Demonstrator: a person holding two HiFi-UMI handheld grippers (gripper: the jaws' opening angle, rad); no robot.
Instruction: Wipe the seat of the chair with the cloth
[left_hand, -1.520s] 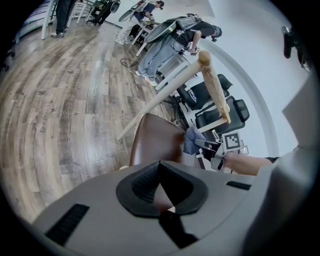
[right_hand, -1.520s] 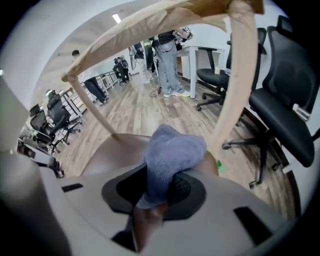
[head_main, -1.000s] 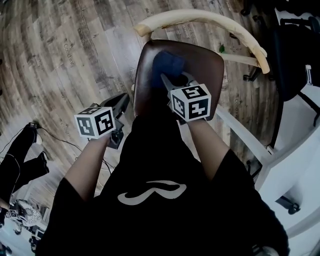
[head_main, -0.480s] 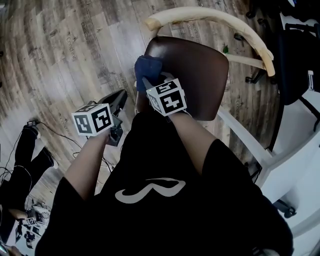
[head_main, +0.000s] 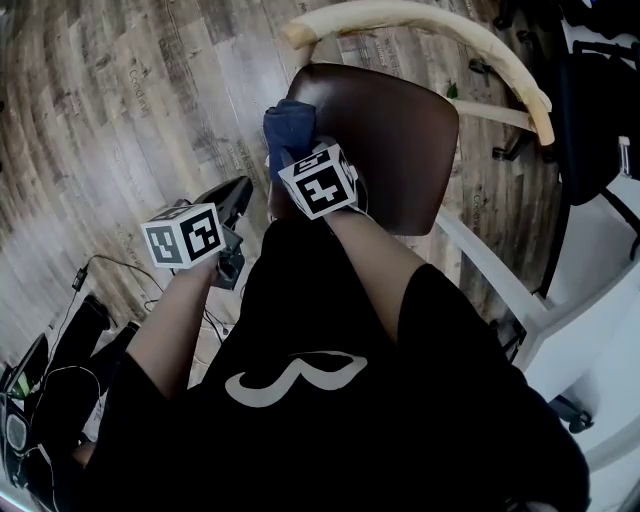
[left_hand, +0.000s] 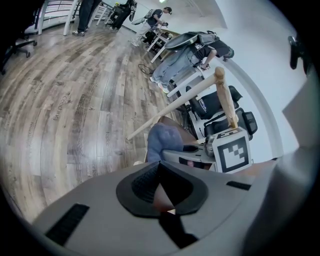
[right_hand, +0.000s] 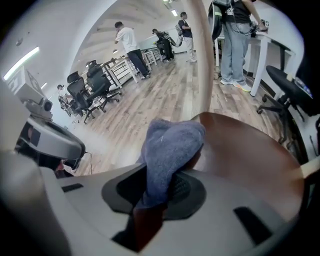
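Observation:
The chair has a dark brown seat (head_main: 405, 130) and a curved cream backrest (head_main: 440, 30). My right gripper (head_main: 297, 152) is shut on a blue cloth (head_main: 288, 125), which it presses on the seat's left edge. In the right gripper view the cloth (right_hand: 170, 147) bulges out from between the jaws onto the seat (right_hand: 250, 150). Left of the chair, my left gripper (head_main: 236, 200) hangs over the wood floor, jaws together with nothing in them. Its own view shows the cloth (left_hand: 162, 142) and the right gripper's marker cube (left_hand: 231, 152) ahead.
A white desk (head_main: 600, 250) and a black office chair (head_main: 590, 100) stand to the right of the chair. Cables (head_main: 100, 265) trail over the floor at the left. People and office chairs (right_hand: 90, 85) stand far off in the room.
My right gripper has dragged the cloth from the middle back of the seat to its left edge. The left gripper has hardly moved.

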